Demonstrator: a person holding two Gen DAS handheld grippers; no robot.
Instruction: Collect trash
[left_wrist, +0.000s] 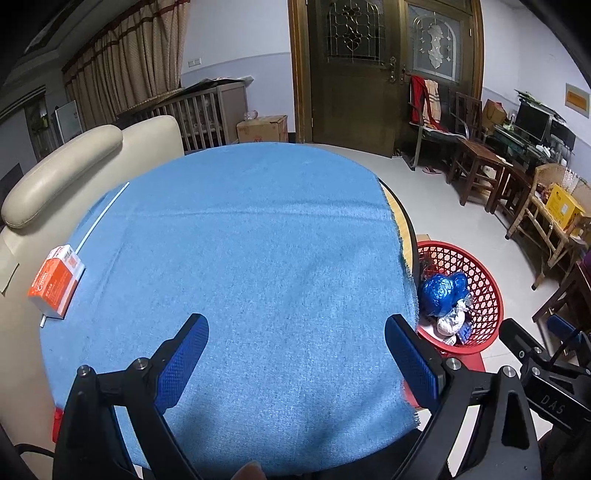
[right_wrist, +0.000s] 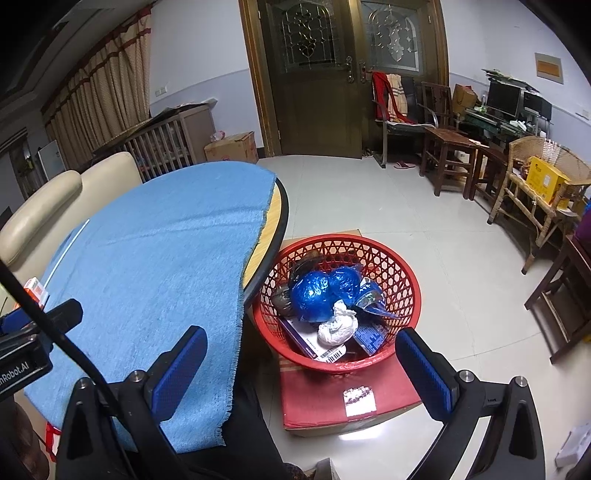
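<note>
A red mesh basket (right_wrist: 399, 266) stands on a red box beside the table and holds crumpled blue plastic (right_wrist: 314, 295), a white paper wad (right_wrist: 338, 328) and flat packets. It also shows in the left wrist view (left_wrist: 487, 291). An orange-and-white box (left_wrist: 55, 280) lies at the left edge of the blue cloth (left_wrist: 240, 258), next to a thin white stick (left_wrist: 101, 214). My left gripper (left_wrist: 295, 328) is open and empty above the cloth. My right gripper (right_wrist: 301, 341) is open and empty, above the basket's near rim.
The round table (right_wrist: 282, 221) has a dark rim, with a beige sofa (left_wrist: 62, 162) behind it. Wooden chairs (right_wrist: 450, 155), a wicker bench (right_wrist: 539, 199) with a yellow box and a desk with monitors line the right wall. A cardboard box (right_wrist: 232, 147) sits by the door.
</note>
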